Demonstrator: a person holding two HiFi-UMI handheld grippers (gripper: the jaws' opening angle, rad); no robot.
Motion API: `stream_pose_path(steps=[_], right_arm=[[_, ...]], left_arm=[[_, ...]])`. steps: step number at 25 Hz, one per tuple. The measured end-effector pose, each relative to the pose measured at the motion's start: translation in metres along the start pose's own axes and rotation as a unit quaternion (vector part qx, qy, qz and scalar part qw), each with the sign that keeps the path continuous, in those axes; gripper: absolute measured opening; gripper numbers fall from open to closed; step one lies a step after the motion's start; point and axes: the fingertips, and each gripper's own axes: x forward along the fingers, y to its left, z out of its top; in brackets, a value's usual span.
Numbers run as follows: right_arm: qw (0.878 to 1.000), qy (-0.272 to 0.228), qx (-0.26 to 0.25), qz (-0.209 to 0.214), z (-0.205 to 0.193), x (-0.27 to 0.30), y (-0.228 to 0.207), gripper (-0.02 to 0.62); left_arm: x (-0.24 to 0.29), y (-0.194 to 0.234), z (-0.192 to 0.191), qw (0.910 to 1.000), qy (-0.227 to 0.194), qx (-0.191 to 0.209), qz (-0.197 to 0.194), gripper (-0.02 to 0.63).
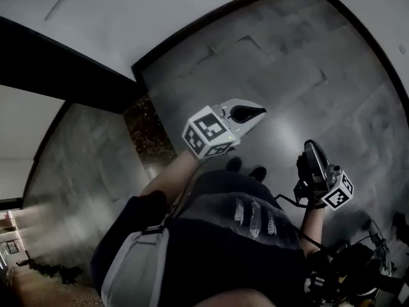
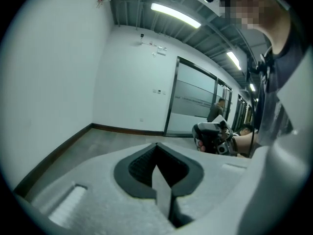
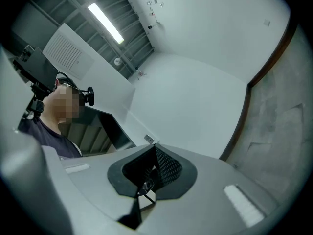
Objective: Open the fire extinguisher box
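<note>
Grey mottled floor (image 1: 287,75), white wall (image 1: 128,18), black-and-white patterned marker cube (image 1: 208,133).

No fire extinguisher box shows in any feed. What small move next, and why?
Probably turn to scan the walls before reaching for anything. The left gripper and right gripper are both shut and empty, held over grey floor. The gripper views show only plain white wall and a glass partition, with no box in sight.

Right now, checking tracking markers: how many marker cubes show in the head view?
2. One cube on the left tool, centre; the other cube on the right tool, lower right.
</note>
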Motion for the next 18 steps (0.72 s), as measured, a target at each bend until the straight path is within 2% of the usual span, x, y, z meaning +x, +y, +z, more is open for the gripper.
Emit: stream_pose_path(steps=[2, 4, 7, 10, 14, 18], right_arm=[[1.0, 0.002, 0.009, 0.009, 0.0, 0.004, 0.0, 0.002], [0.999, -0.001, 0.029, 0.027, 0.0, 0.005, -0.001, 0.002], [0.994, 0.005, 0.077, 0.077, -0.007, 0.023, -0.003, 0.002], [0.992, 0.045, 0.095, 0.073, -0.018, 0.026, -0.002, 0.002], [0.991, 0.064, 0.096, 0.075, -0.012, 0.023, 0.007, 0.002], [0.992, 0.047, 0.083, 0.079, -0.006, 0.024, 0.015, 0.002]], left_arm=[[-0.01, 0.007, 0.004, 0.9997, -0.01, -0.019, 0.012, 0.002], [-0.019, 0.006, 0.009, 0.9992, -0.011, -0.02, 0.033, 0.002], [-0.04, 0.014, 0.013, 0.9952, 0.001, -0.006, 0.097, 0.002], [-0.054, 0.01, 0.009, 0.9901, -0.011, -0.013, 0.139, 0.002], [-0.056, 0.002, -0.002, 0.9871, -0.031, -0.03, 0.154, 0.002], [-0.059, -0.003, 0.004, 0.9878, -0.049, -0.013, 0.147, 0.002]])
